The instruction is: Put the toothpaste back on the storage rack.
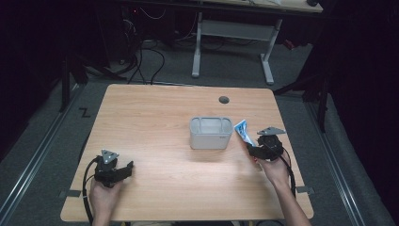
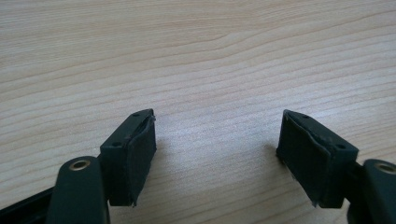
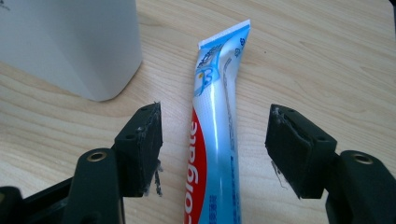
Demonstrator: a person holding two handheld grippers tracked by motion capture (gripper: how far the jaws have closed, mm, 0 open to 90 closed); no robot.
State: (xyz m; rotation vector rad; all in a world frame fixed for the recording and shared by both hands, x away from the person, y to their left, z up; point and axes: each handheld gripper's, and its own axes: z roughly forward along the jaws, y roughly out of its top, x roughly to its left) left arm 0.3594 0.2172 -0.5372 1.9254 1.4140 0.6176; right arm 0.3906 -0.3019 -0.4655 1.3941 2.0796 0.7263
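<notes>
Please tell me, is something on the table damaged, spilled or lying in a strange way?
Nothing spilled. The toothpaste tube lies flat beside the grey container, between the open right gripper's jaws. Its body looks slightly creased. The jaw pads have frayed edges.

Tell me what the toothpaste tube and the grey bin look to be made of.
Toothpaste tube: likely glossy plastic laminate, judging by the highlight streak along it and the flat crimped end. Grey bin: probably matte moulded plastic, with smooth walls and rounded corners.
</notes>
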